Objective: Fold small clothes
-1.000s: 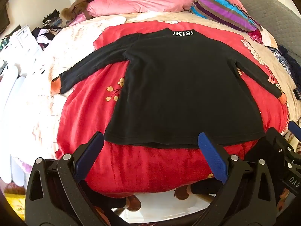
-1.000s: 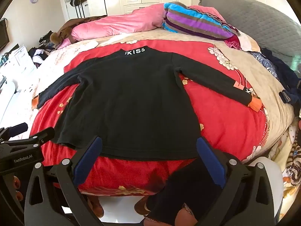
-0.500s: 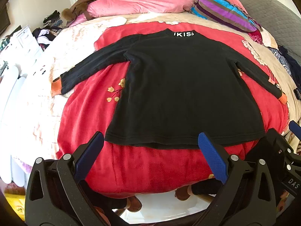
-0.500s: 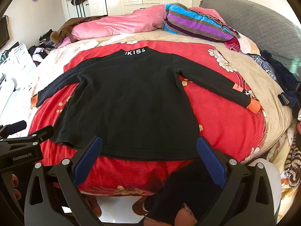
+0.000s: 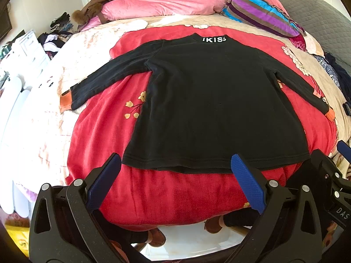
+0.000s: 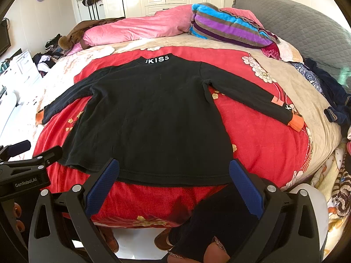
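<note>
A small black long-sleeved shirt (image 5: pixel 210 105) lies flat on a red blanket (image 5: pixel 166 190) on the bed, collar marked "KISS" at the far end, both sleeves spread out, orange cuffs. It also shows in the right wrist view (image 6: pixel 153 120). My left gripper (image 5: pixel 175 162) is open and empty, held just short of the shirt's near hem. My right gripper (image 6: pixel 174 166) is open and empty, at the near hem too. The left gripper's body shows at the left edge of the right wrist view (image 6: pixel 26 171).
A pink duvet (image 6: pixel 140 28) and a striped blanket (image 6: pixel 230 28) lie at the far end of the bed. A grey headboard (image 6: pixel 307 26) is at the right with dark clothes (image 6: pixel 333 100) below it. The person's legs and feet (image 6: pixel 210 230) stand at the bed's near edge.
Both views have shifted slightly; the shirt sits a little lower and nearer in the frames. Both grippers stay open and the shirt has not moved on the bed.
</note>
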`<action>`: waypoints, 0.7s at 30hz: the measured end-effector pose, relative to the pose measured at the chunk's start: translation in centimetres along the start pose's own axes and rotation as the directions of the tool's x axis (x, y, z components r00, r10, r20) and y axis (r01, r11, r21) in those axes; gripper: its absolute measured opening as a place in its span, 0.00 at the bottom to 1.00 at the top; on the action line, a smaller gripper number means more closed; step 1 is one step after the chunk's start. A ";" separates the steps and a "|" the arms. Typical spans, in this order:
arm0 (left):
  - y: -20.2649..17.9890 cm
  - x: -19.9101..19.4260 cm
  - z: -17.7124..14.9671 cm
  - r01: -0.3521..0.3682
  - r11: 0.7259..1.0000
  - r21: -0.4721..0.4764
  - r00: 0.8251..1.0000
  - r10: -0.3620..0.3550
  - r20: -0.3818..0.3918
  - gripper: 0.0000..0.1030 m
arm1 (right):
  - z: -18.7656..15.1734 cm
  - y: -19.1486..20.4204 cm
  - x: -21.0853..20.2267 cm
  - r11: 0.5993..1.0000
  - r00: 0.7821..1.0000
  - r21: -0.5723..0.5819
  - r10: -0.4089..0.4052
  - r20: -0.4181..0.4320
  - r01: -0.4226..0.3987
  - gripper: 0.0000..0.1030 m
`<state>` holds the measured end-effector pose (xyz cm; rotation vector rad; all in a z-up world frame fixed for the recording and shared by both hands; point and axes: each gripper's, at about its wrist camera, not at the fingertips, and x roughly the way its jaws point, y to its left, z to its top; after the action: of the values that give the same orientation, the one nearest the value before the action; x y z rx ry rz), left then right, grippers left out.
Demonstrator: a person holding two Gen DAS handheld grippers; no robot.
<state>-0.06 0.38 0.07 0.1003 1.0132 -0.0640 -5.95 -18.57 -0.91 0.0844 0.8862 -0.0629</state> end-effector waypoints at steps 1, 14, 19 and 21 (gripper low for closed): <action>0.0 0.0 0.0 0.001 1.000 0.000 1.000 -0.001 0.000 0.91 | 0.0 0.0 0.0 1.000 1.000 0.000 -0.001 0.000 0.001 0.96; -0.2 0.5 0.1 0.007 1.000 0.009 1.000 -0.007 -0.002 0.91 | 0.1 0.1 0.5 1.000 1.000 -0.006 -0.015 -0.004 0.015 0.96; -0.5 1.1 0.3 0.008 1.000 0.018 1.000 -0.008 -0.010 0.91 | 0.2 0.0 1.1 1.000 1.000 -0.009 -0.020 -0.015 0.020 0.96; -0.6 1.4 0.4 0.010 1.000 0.020 1.000 -0.009 -0.013 0.91 | 0.2 0.0 1.3 1.000 1.000 -0.009 -0.023 -0.018 0.023 0.96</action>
<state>0.94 -0.25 -0.95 0.1140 1.0260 -0.0821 -4.95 -18.63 -1.78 0.0672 0.9060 -0.0799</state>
